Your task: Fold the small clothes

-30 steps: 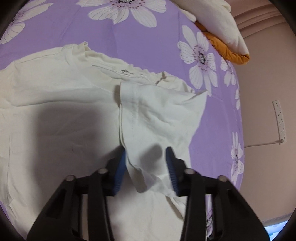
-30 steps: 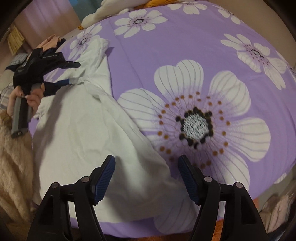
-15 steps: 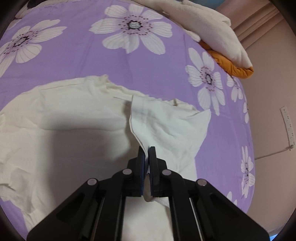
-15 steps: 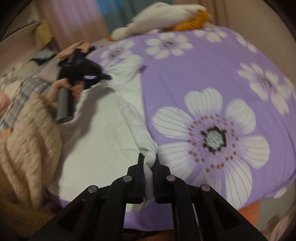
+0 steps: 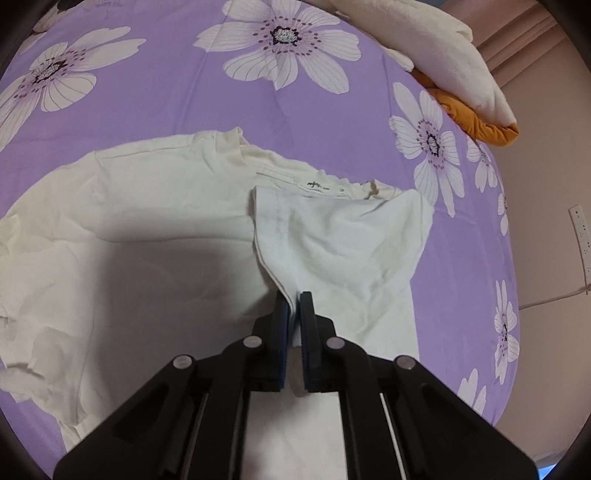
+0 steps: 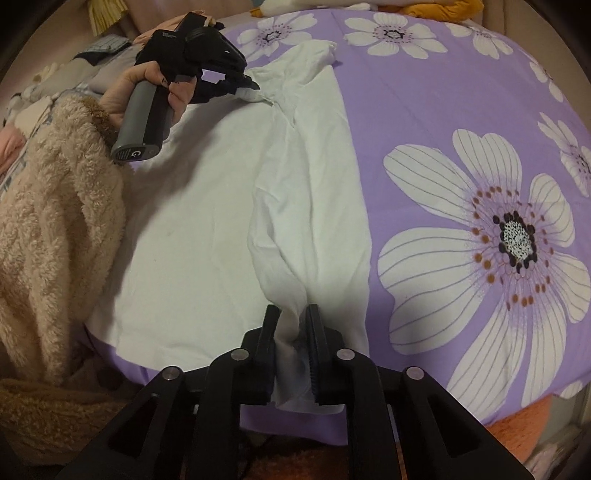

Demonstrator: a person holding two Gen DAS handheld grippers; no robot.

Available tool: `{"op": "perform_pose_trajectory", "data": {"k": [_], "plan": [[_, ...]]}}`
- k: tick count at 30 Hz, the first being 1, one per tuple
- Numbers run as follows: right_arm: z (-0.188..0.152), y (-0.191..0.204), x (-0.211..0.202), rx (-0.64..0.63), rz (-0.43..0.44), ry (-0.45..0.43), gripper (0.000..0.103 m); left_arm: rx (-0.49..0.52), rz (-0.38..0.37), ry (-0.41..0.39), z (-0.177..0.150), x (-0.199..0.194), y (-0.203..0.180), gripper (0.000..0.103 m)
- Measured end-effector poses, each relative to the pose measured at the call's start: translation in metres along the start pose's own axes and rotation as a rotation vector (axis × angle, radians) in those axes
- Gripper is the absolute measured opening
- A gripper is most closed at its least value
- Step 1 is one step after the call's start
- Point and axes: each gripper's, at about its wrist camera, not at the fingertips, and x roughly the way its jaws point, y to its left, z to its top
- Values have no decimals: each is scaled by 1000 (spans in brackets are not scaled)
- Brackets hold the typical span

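Hidden and cut-off parts

The cream cotton T-shirt point(image 5: 166, 236) is running under the left gripper point(image 5: 294, 295); its small neck label print point(image 5: 317, 184) is staying unreadable.

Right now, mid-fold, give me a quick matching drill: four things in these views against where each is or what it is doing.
Things:
1. left gripper
2. right gripper
3. orange cushion
4. fluffy beige sleeve

States:
A. under a cream pillow at the bed's far edge
B. shut on the T-shirt sleeve folded over its body
C. on the arm holding the left gripper
D. shut on the T-shirt's bottom hem

Pairs: 1-B, 2-D, 3-A, 4-C
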Motion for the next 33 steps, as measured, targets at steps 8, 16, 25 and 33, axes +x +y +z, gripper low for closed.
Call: {"op": "perform_pose_trajectory", "data": {"k": [8,16,25,33], "plan": [[25,3,-21,-11,8,-116,61,-12,-12,-97,1,-70,18,67],[41,4,-4,48,0,-122,62,-147,177,-218,-19,-132,105,80],[46,41,13,-37,-47,-95,62,-249,109,-168,-34,-126,168,78],[46,49,11,-33,-89,-98,62,-275,35,-145,-29,-100,164,57]]}}
